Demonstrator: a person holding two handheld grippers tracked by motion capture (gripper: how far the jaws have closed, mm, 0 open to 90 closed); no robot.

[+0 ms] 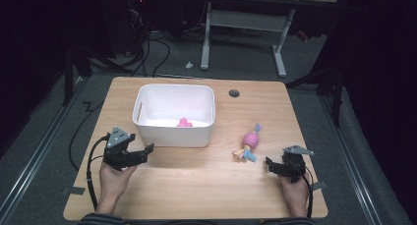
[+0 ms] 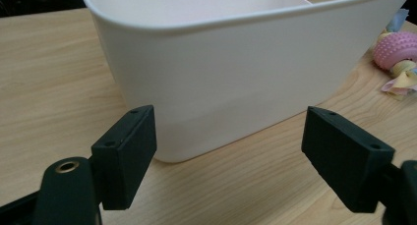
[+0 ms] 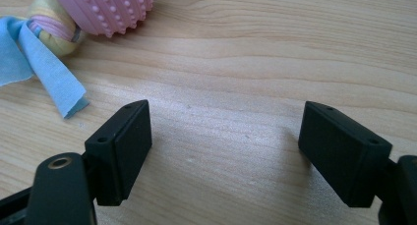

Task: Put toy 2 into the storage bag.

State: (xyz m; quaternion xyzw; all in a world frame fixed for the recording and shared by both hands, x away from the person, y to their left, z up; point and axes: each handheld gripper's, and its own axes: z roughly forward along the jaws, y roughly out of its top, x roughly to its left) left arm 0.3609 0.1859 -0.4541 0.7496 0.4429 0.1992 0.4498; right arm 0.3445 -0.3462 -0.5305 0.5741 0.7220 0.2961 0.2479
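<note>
A white plastic tub [image 1: 174, 131] stands on the wooden table [image 1: 206, 181], with a small pink object [image 1: 184, 122] lying inside it. Right of the tub lies a pink knobbly ball toy [image 1: 250, 141] with blue and yellow fabric strips. My left gripper [image 1: 142, 153] hovers open at the tub's near left corner, nothing between its jaws; in the left gripper view [image 2: 228, 146] the tub's wall [image 2: 236, 72] faces me and the toy [image 2: 396, 50] peeks in at the right. My right gripper [image 1: 271, 165] rests open just right of the toy, whose ball [image 3: 105, 9] and blue strip [image 3: 46, 72] lie ahead to the left.
A round cable hole [image 1: 234, 93] sits in the table behind the tub. Beyond the far edge stands a white desk frame [image 1: 243, 33] on a dark floor with cables. Bare wood lies between my two hands.
</note>
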